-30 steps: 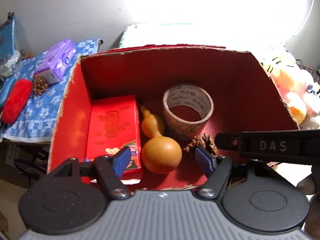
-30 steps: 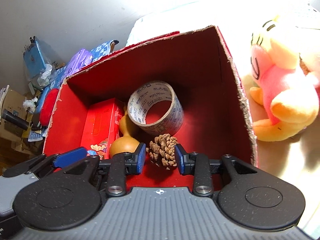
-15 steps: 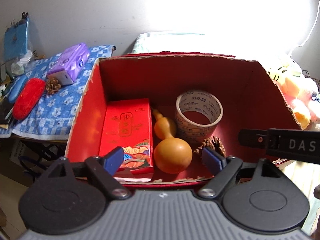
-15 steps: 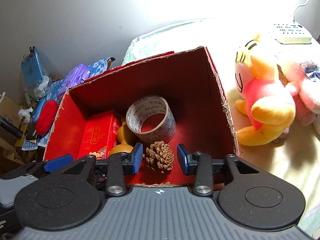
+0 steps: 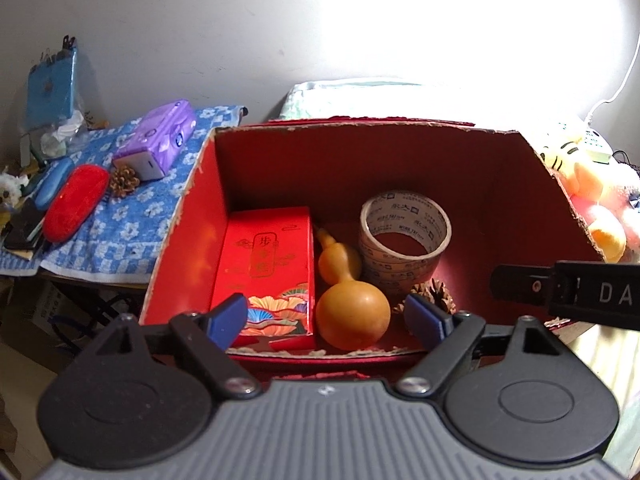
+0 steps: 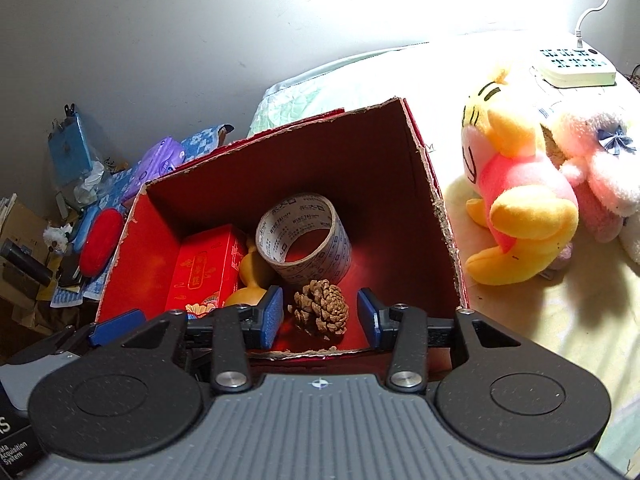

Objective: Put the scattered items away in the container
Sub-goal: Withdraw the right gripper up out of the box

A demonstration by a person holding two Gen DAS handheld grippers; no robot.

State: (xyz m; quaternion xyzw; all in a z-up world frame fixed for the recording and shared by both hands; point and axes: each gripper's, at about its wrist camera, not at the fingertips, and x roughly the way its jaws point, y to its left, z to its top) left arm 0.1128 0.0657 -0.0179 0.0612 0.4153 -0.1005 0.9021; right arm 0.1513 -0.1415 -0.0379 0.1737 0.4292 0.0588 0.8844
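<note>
Both the left gripper and right gripper hang spread and empty above the red cardboard box, where the pine cone rests, apparently released.

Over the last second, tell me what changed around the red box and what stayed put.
Both grippers drew back and up from the red box. The right gripper opened its jaws wider around the pine cone, which rests loose on the box floor. The left gripper stayed open. The tape roll, gourd and red carton did not move.
</note>
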